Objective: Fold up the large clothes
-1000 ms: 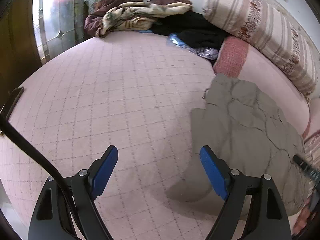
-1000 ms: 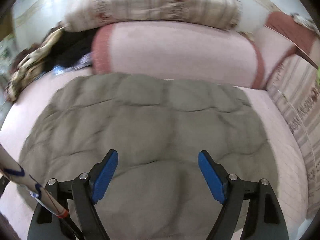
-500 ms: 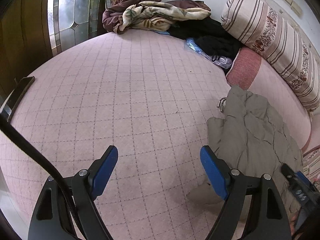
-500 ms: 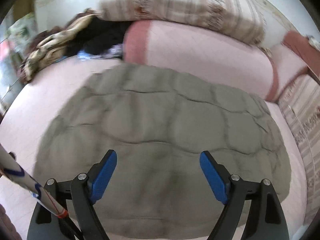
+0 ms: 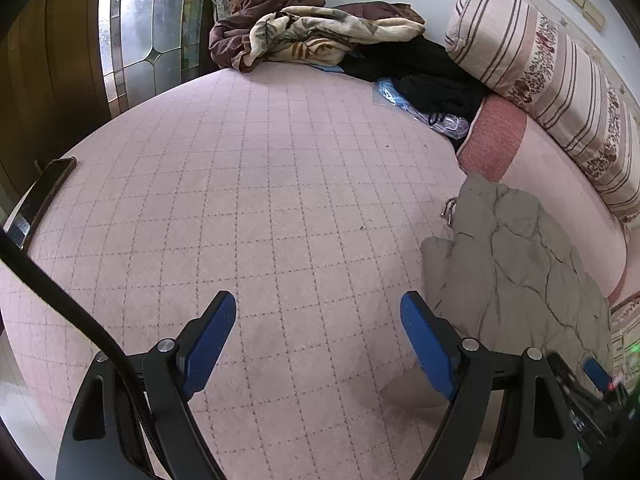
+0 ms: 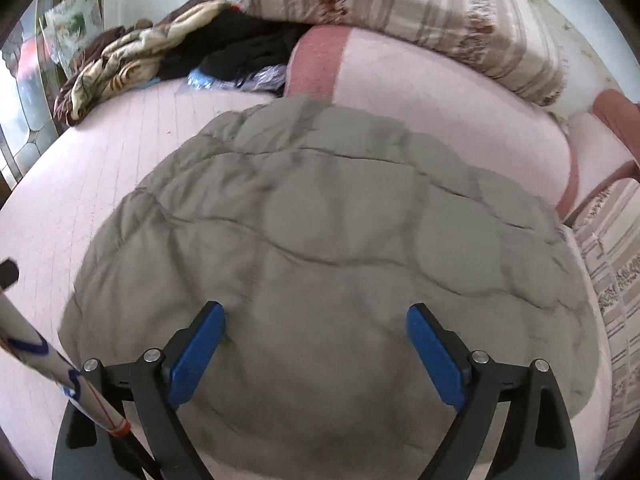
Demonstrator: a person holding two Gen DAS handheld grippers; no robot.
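A grey-green quilted jacket (image 6: pixel 332 248) lies folded into a rounded bundle on the pink checked bed cover (image 5: pixel 240 200). In the left wrist view the jacket (image 5: pixel 508 264) lies at the right, against the pink bolster. My right gripper (image 6: pixel 316 340) is open and empty, hovering just above the near part of the jacket. My left gripper (image 5: pixel 318 332) is open and empty over bare bed cover, left of the jacket. The right gripper's tip (image 5: pixel 596 372) shows at the lower right of the left wrist view.
A heap of blankets and dark clothes (image 5: pixel 328 36) lies at the far end of the bed. A striped pillow (image 5: pixel 560 72) rests on a pink bolster (image 6: pixel 440 92) along the wall. A phone (image 5: pixel 40 200) lies at the left edge. A glass door (image 5: pixel 152 28) stands beyond.
My left gripper has pulled back and left, so the jacket sits farther right and smaller. My right gripper has swung right and drawn a little back over the jacket. Both stay open.
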